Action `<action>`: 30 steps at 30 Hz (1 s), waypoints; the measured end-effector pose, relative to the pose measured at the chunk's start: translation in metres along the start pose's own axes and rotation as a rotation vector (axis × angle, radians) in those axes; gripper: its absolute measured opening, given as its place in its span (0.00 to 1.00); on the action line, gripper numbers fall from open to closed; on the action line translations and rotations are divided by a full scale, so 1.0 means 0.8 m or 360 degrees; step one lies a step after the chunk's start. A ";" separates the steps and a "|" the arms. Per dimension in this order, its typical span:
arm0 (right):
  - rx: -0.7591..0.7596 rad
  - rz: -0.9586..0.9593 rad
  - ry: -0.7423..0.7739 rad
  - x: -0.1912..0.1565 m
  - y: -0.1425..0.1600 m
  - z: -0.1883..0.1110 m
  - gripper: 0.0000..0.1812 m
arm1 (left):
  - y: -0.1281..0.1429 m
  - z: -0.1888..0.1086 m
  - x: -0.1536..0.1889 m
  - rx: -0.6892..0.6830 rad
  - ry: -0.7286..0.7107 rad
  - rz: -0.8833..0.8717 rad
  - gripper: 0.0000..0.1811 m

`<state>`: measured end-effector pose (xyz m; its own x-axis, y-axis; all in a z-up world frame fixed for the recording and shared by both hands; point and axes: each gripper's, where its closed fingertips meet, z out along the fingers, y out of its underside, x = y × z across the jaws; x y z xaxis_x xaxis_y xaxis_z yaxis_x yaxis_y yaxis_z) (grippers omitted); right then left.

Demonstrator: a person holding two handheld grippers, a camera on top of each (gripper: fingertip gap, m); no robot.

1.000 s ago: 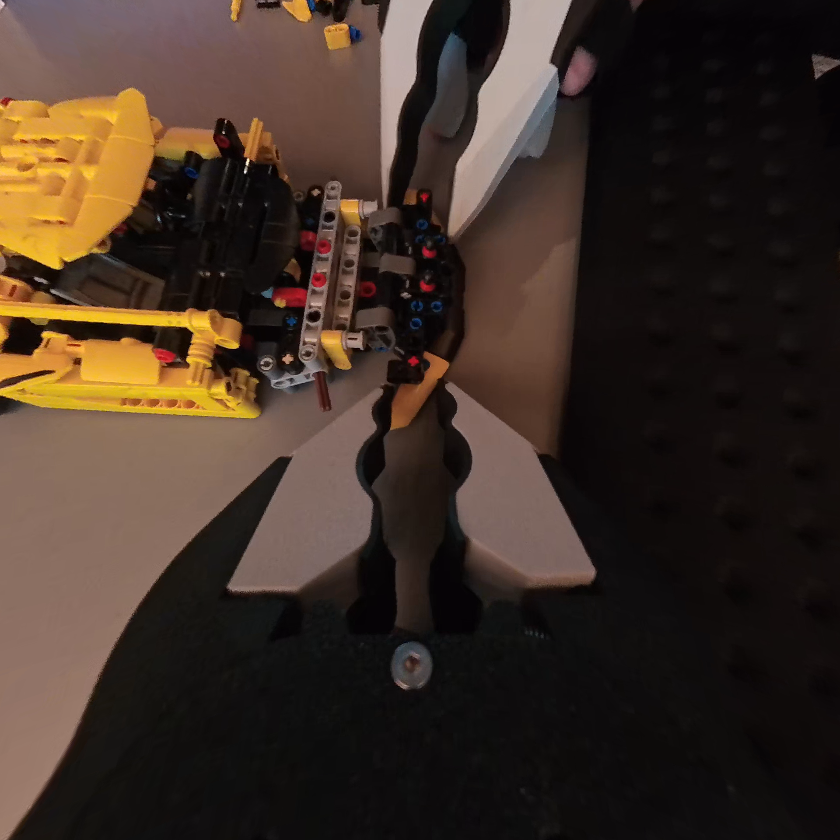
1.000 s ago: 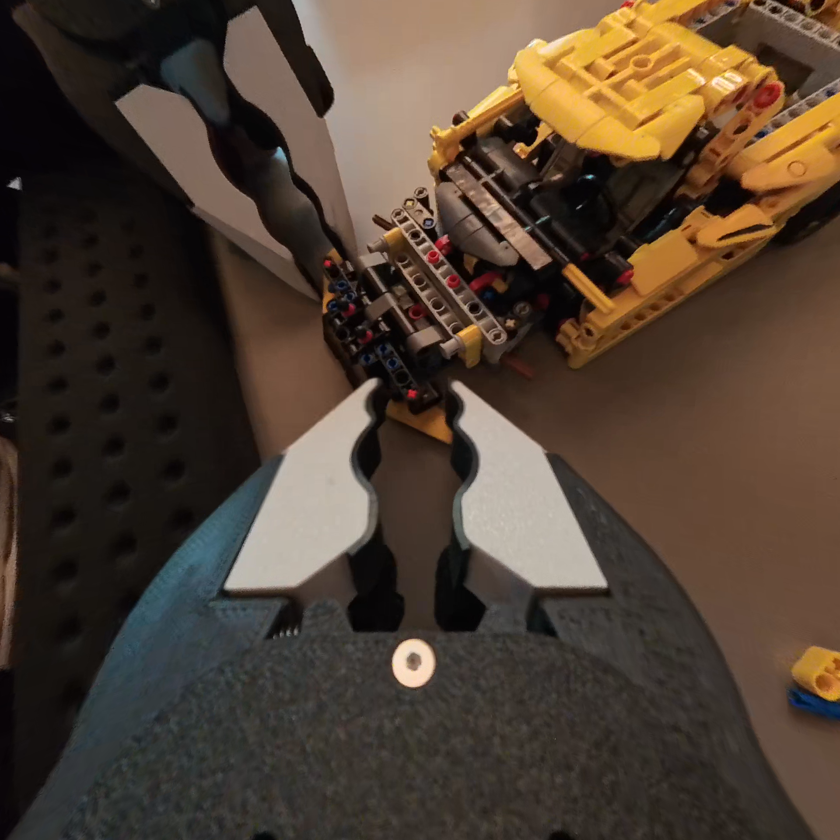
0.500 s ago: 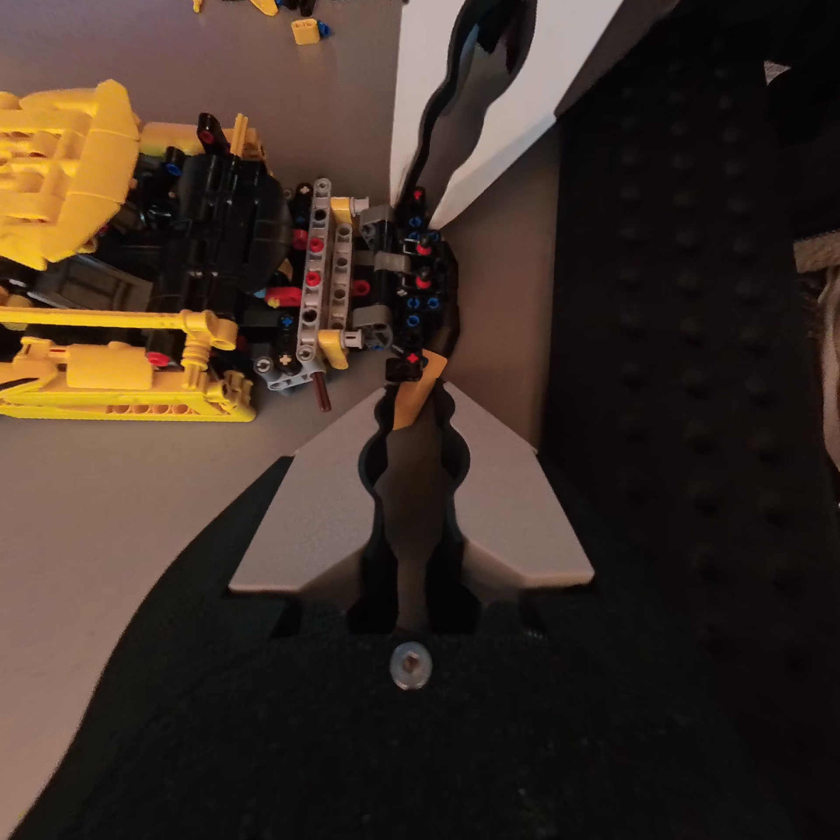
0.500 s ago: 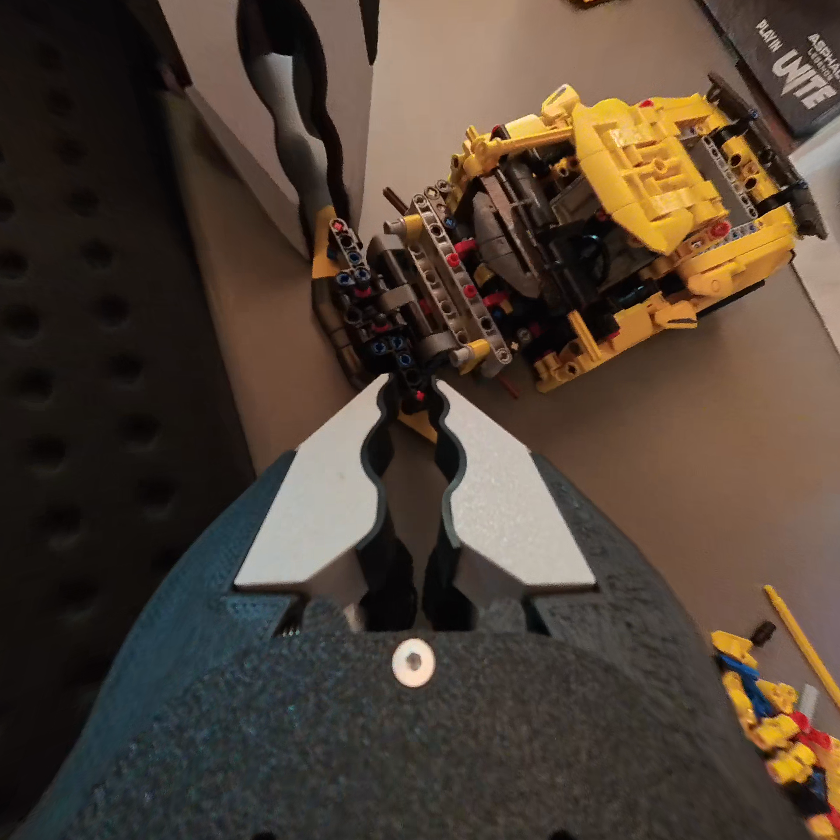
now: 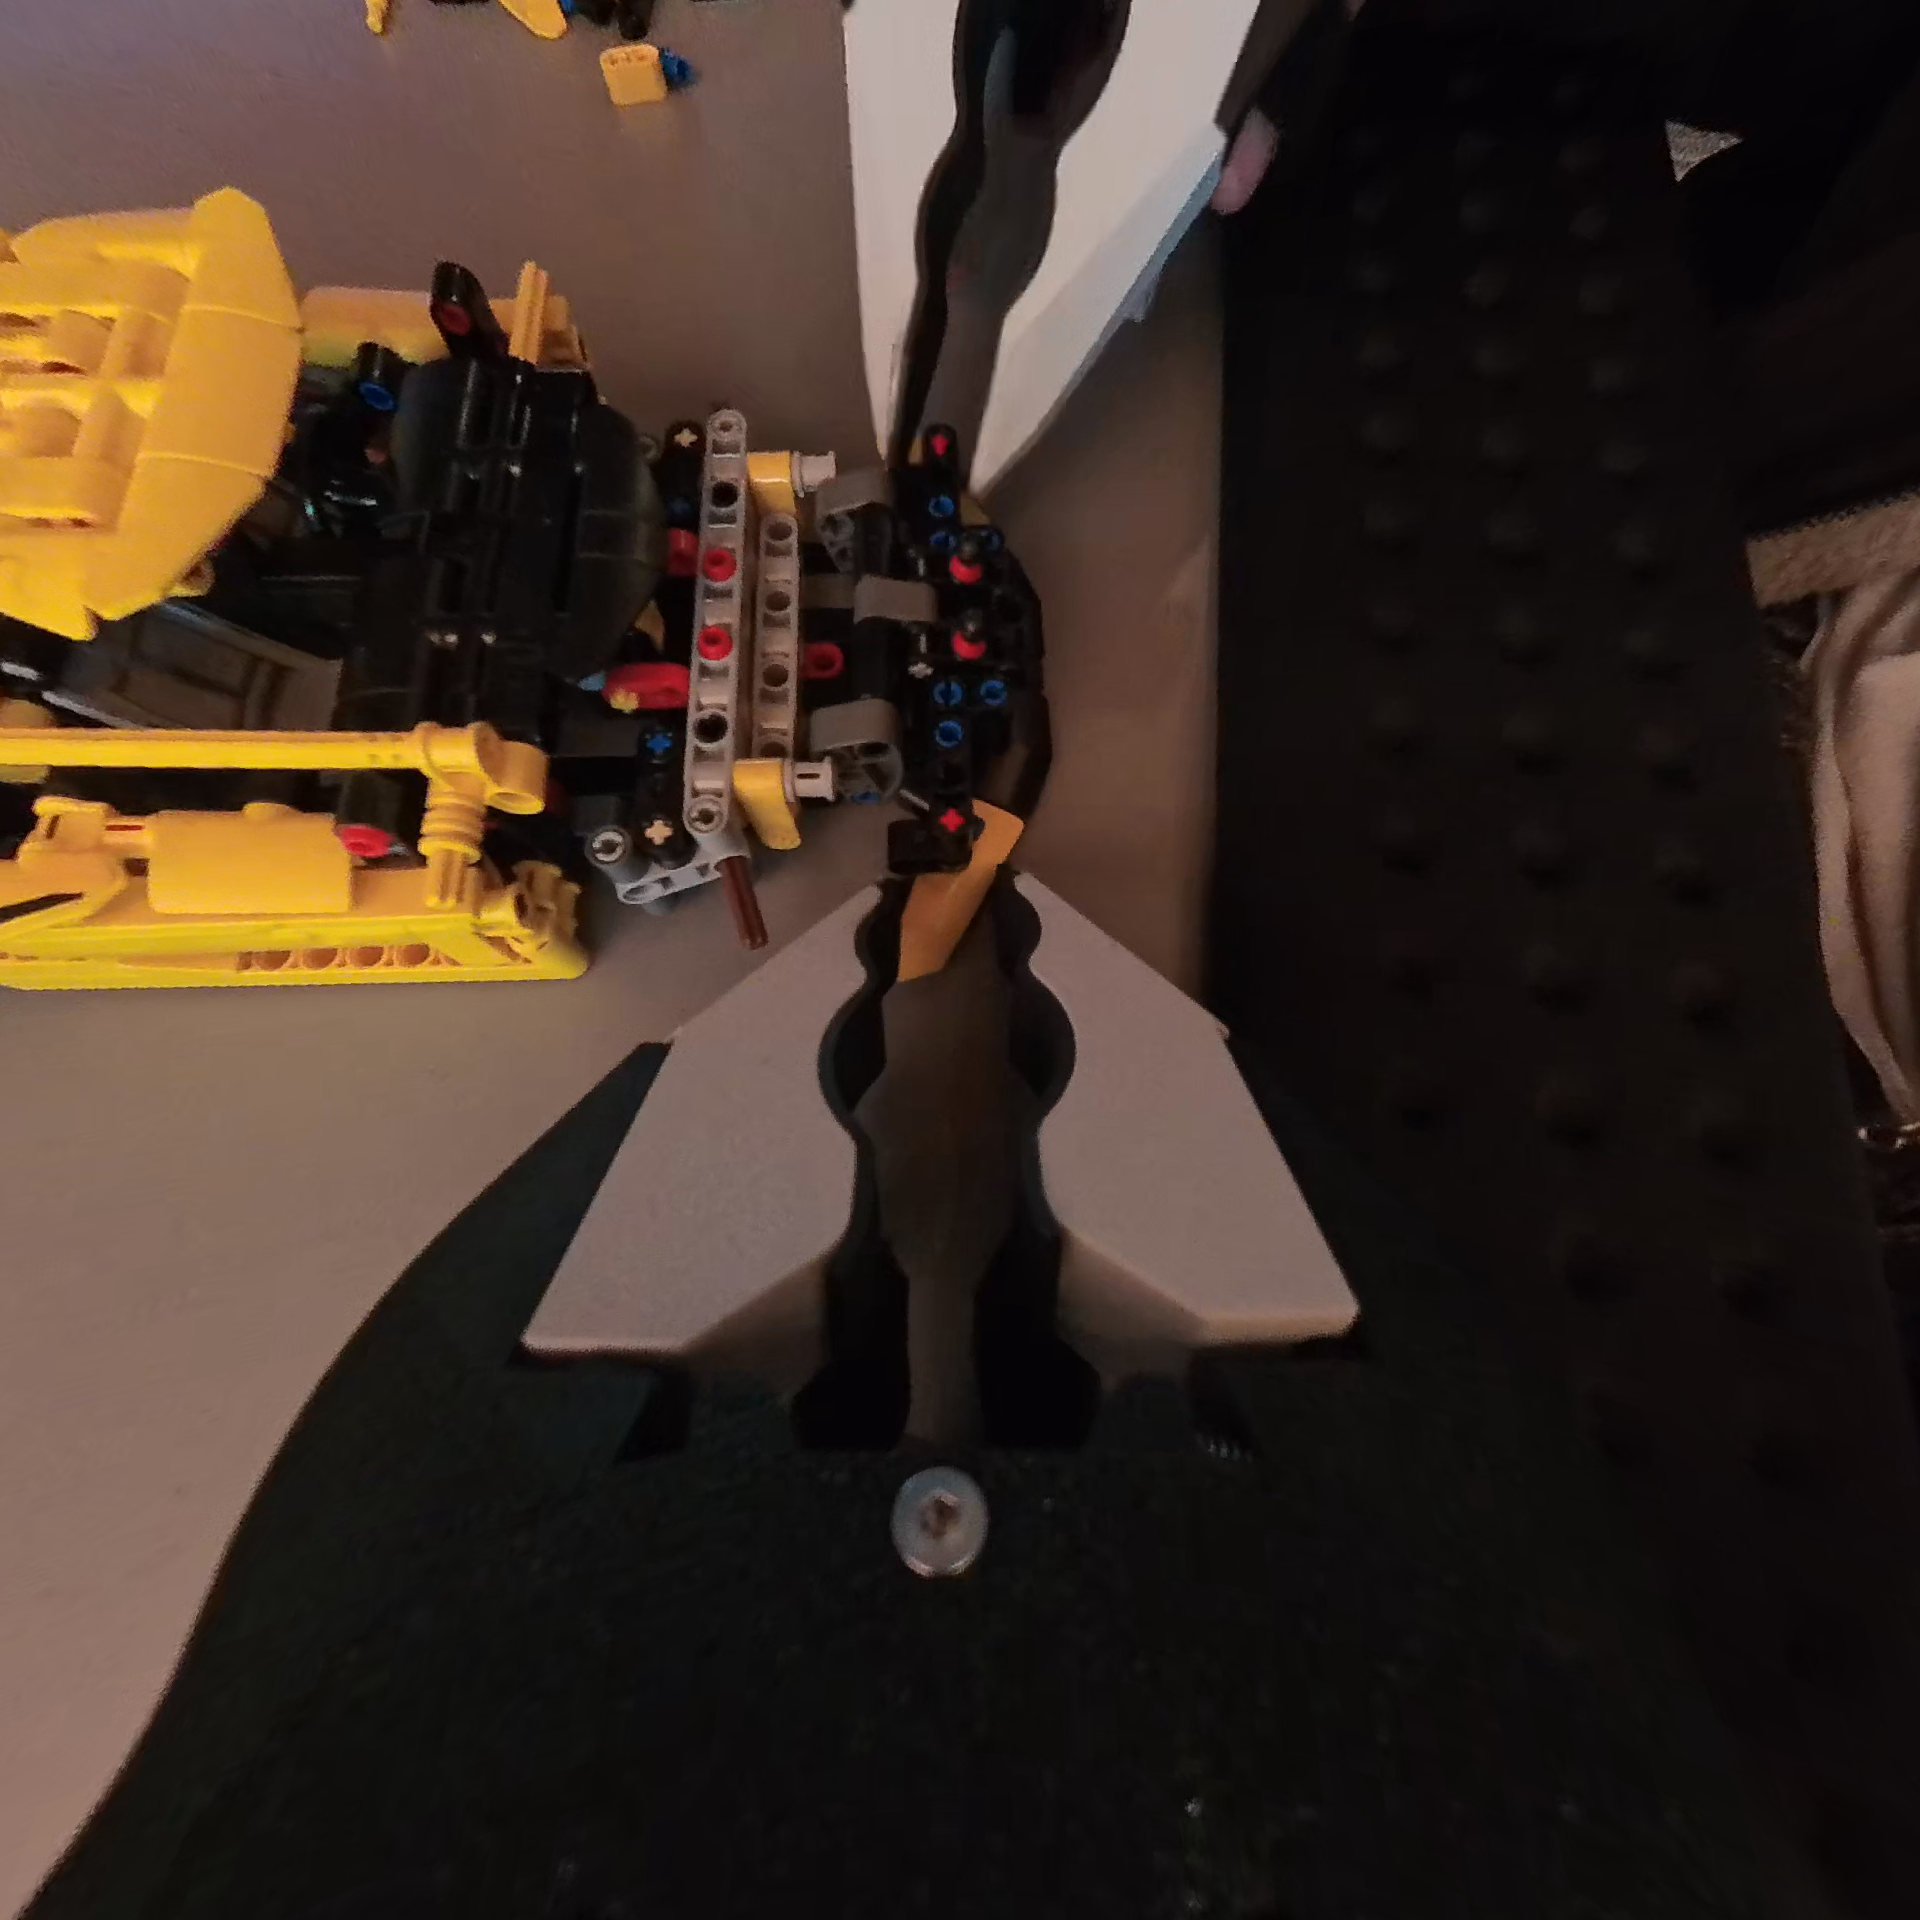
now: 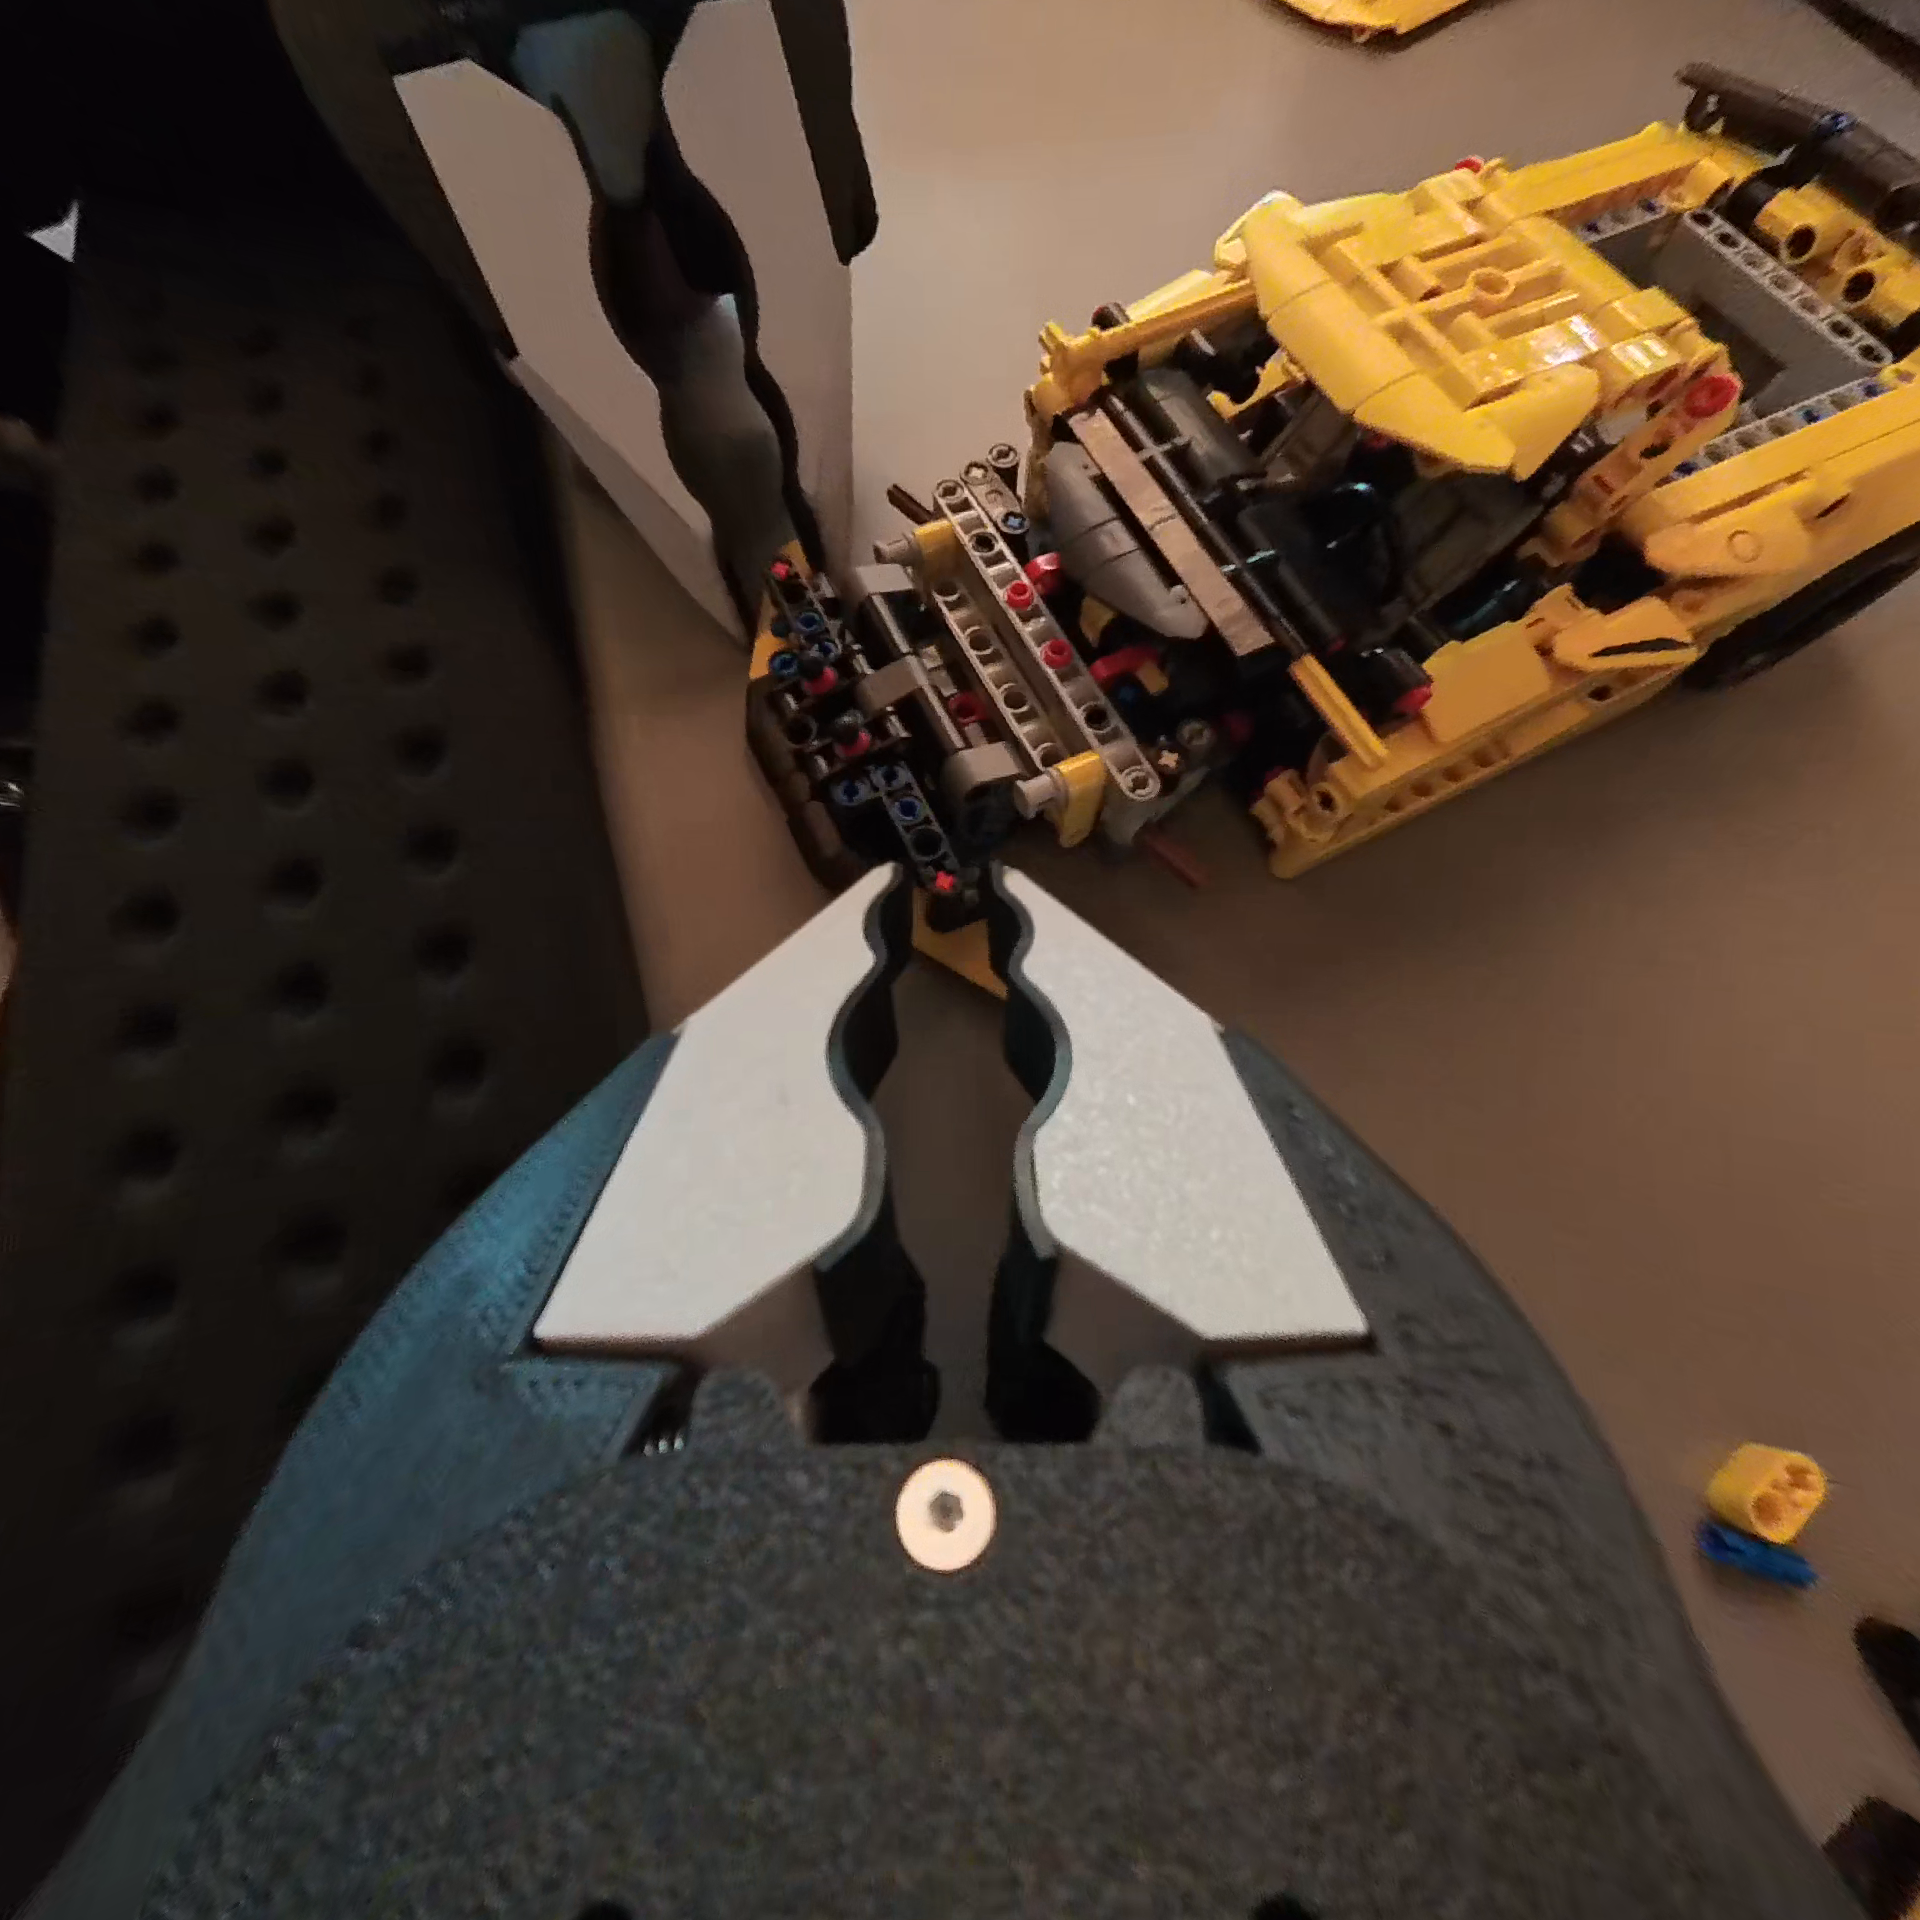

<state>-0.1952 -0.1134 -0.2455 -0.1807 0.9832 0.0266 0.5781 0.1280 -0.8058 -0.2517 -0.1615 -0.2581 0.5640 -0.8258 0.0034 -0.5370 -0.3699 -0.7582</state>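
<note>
A yellow brick-built car [image 5: 156, 416] lies on the grey table [image 5: 260, 1195]. Its black front section [image 5: 966, 644], studded with blue and red pins, points at a dark mat. My left gripper [image 5: 948, 885] is shut on one end of this section, at a yellow wedge piece [image 5: 951, 914]. My right gripper [image 6: 948, 878] is shut on the other end of the front section [image 6: 831, 717]. Each gripper shows in the other's view, the right one [image 5: 935, 442] and the left one [image 6: 774, 592]. The car body [image 6: 1455, 312] stretches away to the right.
A black perforated mat [image 5: 1507, 727] borders the table right behind the front section, and it also shows in the right wrist view [image 6: 260, 727]. A loose yellow piece [image 6: 1766, 1507] and a blue pin [image 6: 1756, 1569] lie at the right. More loose pieces [image 5: 634, 73] lie far back.
Both grippers stay shut on the front section. The right wrist view pulled back and up half a second ago and is now close and low again. The car has barely moved.
</note>
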 end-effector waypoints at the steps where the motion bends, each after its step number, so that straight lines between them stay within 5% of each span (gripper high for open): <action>1: -0.0003 -0.0002 0.0002 0.000 0.000 0.001 0.07 | 0.000 0.000 0.000 0.0000 -0.0002 0.0002 0.10; 16: -0.0041 -0.0119 0.0134 0.007 0.003 0.004 0.13 | 0.000 0.000 0.000 0.0000 -0.0002 -0.0001 0.10; 30: 0.0017 0.0045 -0.0090 -0.002 -0.004 -0.004 0.08 | 0.000 0.001 0.006 0.0000 0.0037 0.0016 0.10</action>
<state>-0.1944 -0.1146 -0.2415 -0.2091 0.9774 -0.0298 0.5753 0.0983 -0.8120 -0.2484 -0.1649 -0.2585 0.5435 -0.8393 0.0108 -0.5427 -0.3612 -0.7583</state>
